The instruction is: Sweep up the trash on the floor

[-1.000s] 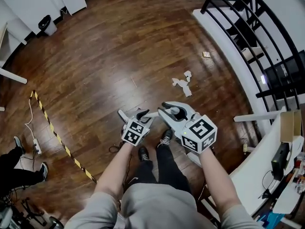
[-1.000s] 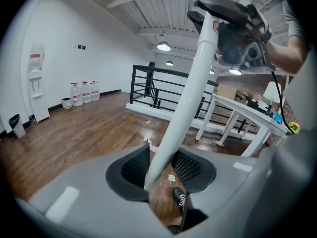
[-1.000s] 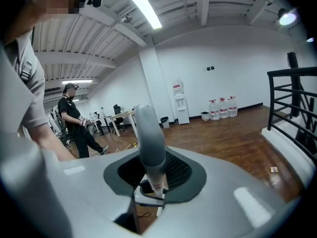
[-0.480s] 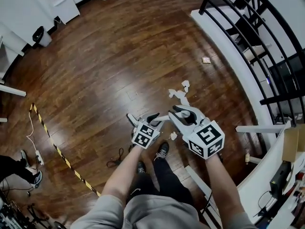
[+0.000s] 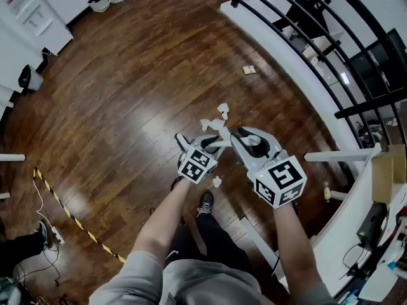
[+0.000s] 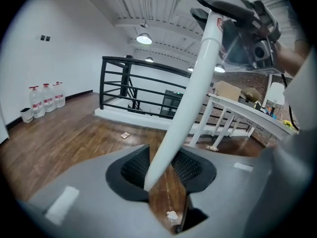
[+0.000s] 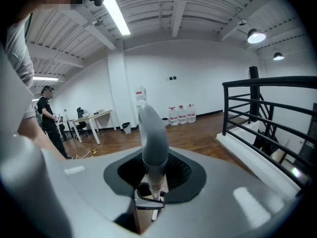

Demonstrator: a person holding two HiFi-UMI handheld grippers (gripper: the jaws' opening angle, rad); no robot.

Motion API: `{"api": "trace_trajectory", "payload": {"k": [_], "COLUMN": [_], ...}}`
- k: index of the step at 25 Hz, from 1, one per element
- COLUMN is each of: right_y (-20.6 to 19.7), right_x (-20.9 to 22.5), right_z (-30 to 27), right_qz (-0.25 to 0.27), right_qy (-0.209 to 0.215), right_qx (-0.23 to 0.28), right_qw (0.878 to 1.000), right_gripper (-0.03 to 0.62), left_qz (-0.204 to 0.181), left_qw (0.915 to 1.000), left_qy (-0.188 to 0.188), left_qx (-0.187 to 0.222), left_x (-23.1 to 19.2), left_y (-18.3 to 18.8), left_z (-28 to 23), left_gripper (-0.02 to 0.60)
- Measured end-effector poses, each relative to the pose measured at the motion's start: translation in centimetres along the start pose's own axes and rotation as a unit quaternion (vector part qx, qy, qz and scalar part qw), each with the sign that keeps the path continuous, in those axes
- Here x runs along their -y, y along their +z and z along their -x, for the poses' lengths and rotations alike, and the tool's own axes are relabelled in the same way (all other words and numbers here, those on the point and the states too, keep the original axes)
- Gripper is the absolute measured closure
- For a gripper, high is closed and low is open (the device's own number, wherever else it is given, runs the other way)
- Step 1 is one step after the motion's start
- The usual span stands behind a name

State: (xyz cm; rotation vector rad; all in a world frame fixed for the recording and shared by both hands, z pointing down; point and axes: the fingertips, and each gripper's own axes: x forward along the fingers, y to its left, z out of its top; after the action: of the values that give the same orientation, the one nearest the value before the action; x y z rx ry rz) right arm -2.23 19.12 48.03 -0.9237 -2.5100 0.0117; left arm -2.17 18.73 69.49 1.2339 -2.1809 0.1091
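My left gripper [image 5: 189,142] is shut on a thin white handle [image 5: 215,145] that runs toward my right gripper [image 5: 245,138]. In the left gripper view that white handle [image 6: 193,98] rises from between the jaws of the left gripper [image 6: 168,182]. In the right gripper view the right gripper [image 7: 153,182] is shut on a grey handle [image 7: 152,138]. Both tools' lower ends are hidden. White paper scraps [image 5: 215,121] lie just ahead of the grippers. One small scrap [image 5: 217,182] sits beside my left wrist, and a small card [image 5: 250,70] lies farther off.
A black railing [image 5: 305,37] on a white curb [image 5: 280,49] curves along the right. A white table [image 5: 356,202] stands near right. Yellow-black tape [image 5: 70,215] and a cable cross the floor at left. A person [image 7: 49,118] stands by a far table [image 7: 91,118].
Both grippers have moved forward over the wood floor with their handles. The paper scraps, earlier well ahead, now lie right at the fingertips; the small scrap has dropped back beside my wrist.
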Motion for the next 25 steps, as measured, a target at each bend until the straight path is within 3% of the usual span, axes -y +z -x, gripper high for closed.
{"api": "trace_trajectory", "payload": {"k": [7, 14, 17, 25], "right_y": [0.3, 1.8, 2.4, 2.9], "right_x": [7.3, 9.0, 8.1, 3.4], "right_z": [3.5, 6.9, 8.7, 14.2], "right_qz": [-0.043, -0.089, -0.111, -0.151], "right_qy": [-0.069, -0.150, -0.213, -0.384], "right_qx": [0.041, 0.075, 0.090, 0.128], "right_qw": [0.996, 0.982, 0.967, 0.902], "right_gripper": [0.516, 0.516, 0.516, 0.516], "left_qz": [-0.057, -0.111, -0.136, -0.201], "left_qw": [0.9961, 0.9803, 0.9634, 0.8924], "left_qy": [-0.067, -0.160, -0.226, -0.396], "left_qx": [-0.009, -0.036, -0.047, -0.080], "left_x": [2.5, 6.2, 8.6, 15.3], "left_y": [4.6, 6.3, 6.3, 5.1], "left_z": [-6.6, -6.4, -5.0, 0.1], "left_gripper": [0.446, 0.457, 0.462, 0.464]}}
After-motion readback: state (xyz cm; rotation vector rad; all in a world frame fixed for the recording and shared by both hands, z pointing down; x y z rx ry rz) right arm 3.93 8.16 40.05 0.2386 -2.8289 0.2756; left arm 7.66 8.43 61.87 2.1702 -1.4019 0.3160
